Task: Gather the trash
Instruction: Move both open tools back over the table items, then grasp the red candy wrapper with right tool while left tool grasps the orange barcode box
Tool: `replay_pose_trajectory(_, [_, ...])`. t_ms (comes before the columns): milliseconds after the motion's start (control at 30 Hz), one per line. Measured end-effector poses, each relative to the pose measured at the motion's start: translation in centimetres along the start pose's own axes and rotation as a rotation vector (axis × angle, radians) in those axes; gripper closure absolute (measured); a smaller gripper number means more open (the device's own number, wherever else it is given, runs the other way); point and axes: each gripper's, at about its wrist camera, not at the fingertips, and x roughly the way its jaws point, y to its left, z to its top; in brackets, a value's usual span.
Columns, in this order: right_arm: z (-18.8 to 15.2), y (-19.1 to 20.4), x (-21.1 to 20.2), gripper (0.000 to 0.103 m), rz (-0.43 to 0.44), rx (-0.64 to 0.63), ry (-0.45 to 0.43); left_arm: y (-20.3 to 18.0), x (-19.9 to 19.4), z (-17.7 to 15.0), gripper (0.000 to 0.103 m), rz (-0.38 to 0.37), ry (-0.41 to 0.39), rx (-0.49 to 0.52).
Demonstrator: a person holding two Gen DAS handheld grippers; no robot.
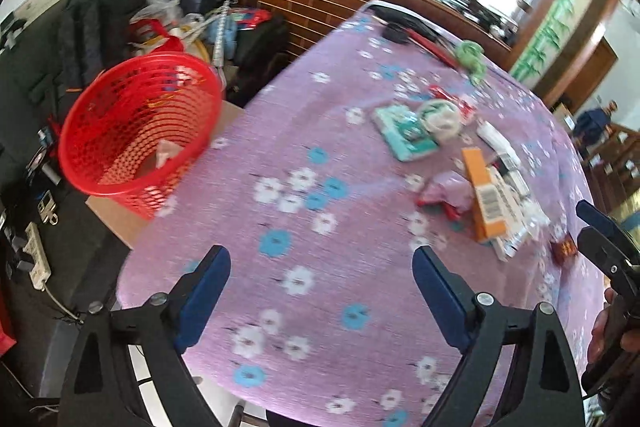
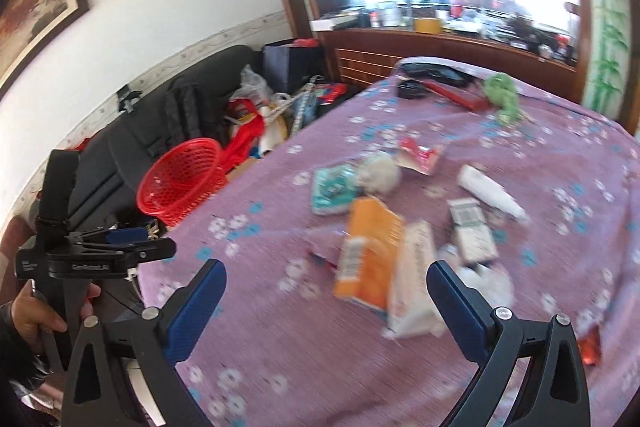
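Observation:
Trash lies scattered on the purple flowered tablecloth [image 1: 312,131]: an orange box [image 1: 482,199] [image 2: 370,251], a teal packet [image 1: 404,135] [image 2: 332,189], a crumpled white wad [image 1: 440,117] [image 2: 380,171], a white tube [image 2: 490,195], a white carton [image 2: 412,283] and a pink wrapper [image 1: 448,193]. A red mesh basket [image 1: 140,123] [image 2: 182,181] stands off the table's left edge, with a scrap of paper inside. My left gripper [image 1: 322,263] hangs open over bare cloth. My right gripper [image 2: 326,281] is open above the orange box, holding nothing.
A dark sofa [image 2: 160,123] piled with bags and clutter sits behind the basket. A power strip [image 1: 36,251] lies on the floor at left. A green cloth [image 2: 504,95], a red case and dark items lie at the table's far end, before a wooden sill.

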Motion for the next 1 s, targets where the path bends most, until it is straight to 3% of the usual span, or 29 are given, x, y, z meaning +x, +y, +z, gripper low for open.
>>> replay_pose_trajectory(700, [-6.4, -11.9, -6.5, 0.001, -0.28, 0.253, 0.01, -12.7, 4.0, -0.6, 0.01, -0.161, 0.082, 0.178])
replay_pose_trajectory(900, [-7.9, -15.7, -6.9, 0.002, -0.316, 0.408, 0.037, -14.0, 5.8, 0.2, 0.011, -0.163, 0.105, 0.158])
replay_pose_trajectory(1000, [-8.3, -16.8, -6.7, 0.011, -0.327, 0.472, 0.046, -14.2, 6.9, 0.9, 0.011, -0.167, 0.12, 0.14])
